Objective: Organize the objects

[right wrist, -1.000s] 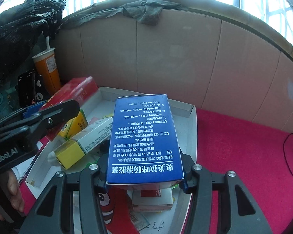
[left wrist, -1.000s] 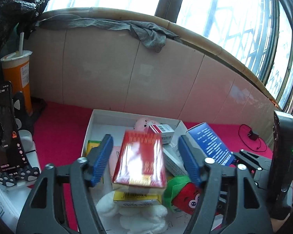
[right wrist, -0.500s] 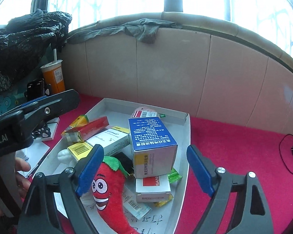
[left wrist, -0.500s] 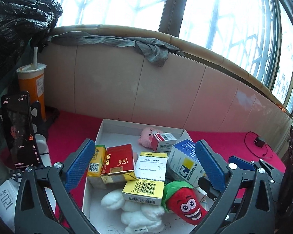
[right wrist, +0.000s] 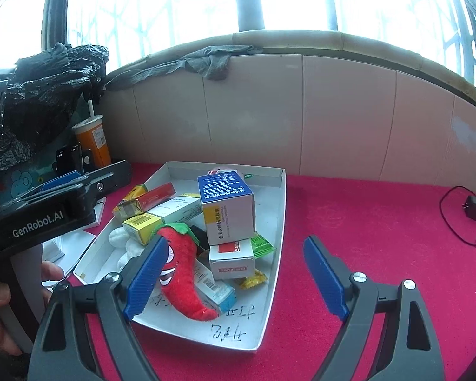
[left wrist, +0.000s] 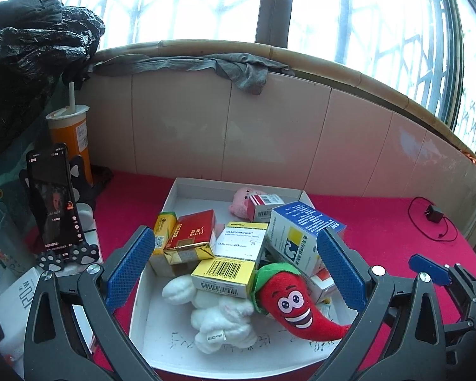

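Left tongs: jaws spread wide, released, nothing between the pads; they have just been opening, and only the tray contents show beyond the gap. Right tongs: likewise released and recently opening, with no item gripped; the left pad merely overlaps the red chilli toy in the line of sight.

Both tools stand clear of and above the white tray, which suggests a delivery just finished. The red carton lies tilted on the yellow box near the tray's left wall. The blue-and-white box sits propped on the red-and-white box, presumably because the tray floor is already crowded. A white plush lies under the barcode box; a pink plush occupies the far corner.

Outside the tray on the red cloth: a phone on a stand, an orange cup, a charger.

Assessment: items collected; stacking loose, top boxes may slide.
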`<state>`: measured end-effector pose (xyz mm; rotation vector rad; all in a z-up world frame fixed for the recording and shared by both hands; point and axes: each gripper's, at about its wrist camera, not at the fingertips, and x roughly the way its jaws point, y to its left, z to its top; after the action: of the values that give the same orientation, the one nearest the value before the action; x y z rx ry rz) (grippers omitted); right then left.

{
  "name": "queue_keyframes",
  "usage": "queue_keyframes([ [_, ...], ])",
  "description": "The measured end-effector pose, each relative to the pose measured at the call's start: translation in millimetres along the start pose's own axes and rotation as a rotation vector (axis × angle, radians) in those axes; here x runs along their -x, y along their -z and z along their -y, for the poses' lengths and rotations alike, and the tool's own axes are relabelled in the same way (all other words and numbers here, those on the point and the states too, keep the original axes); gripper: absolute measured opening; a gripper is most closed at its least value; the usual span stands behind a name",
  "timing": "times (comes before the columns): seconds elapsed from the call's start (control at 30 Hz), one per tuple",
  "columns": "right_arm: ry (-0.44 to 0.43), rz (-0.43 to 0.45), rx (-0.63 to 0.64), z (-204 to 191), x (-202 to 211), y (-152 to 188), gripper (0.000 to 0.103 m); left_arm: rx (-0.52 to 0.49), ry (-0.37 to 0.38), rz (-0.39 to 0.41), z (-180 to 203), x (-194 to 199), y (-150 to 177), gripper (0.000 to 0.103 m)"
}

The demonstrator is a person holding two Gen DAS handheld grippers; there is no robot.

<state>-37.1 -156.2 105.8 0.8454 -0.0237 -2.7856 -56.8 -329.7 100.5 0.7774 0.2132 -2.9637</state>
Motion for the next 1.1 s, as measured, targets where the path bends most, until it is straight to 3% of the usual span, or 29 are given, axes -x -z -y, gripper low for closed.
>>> queue_keyframes([
  [0.2,0.044,0.069,-0.007,15.6,38.0,15.0,0.087,-0.05,-0.037,0.0,12.8,18.1,19.8,0.103],
  [0.33,0.098,0.127,-0.032,35.7,70.5,26.3,0.087,-0.103,-0.115,0.051,25.2,38.0,30.7,0.103],
  [0.43,0.145,0.16,-0.086,59.5,96.1,36.1,0.087,-0.119,-0.118,0.082,32.6,53.2,37.7,0.103],
  [0.57,0.218,0.193,-0.176,99.4,130.6,49.0,0.087,-0.123,-0.084,0.06,41.5,63.8,44.9,0.103],
  [0.67,0.286,0.226,-0.227,126.0,157.0,58.8,0.087,-0.123,-0.096,0.041,48.9,67.0,50.7,0.103],
  [0.77,0.341,0.269,-0.263,145.5,183.8,65.6,0.087,-0.132,-0.156,0.025,55.8,69.0,55.8,0.103],
  [0.83,0.364,0.308,-0.266,151.0,201.2,67.9,0.087,-0.128,-0.192,0.02,58.9,72.6,59.9,0.103],
  [0.93,0.383,0.369,-0.243,148.5,224.2,70.3,0.087,-0.126,-0.178,0.008,61.6,78.1,63.0,0.103],
  [1.1,0.329,0.464,-0.216,133.1,255.5,72.9,0.088,-0.111,-0.175,0.034,65.0,95.2,67.2,0.103],
])
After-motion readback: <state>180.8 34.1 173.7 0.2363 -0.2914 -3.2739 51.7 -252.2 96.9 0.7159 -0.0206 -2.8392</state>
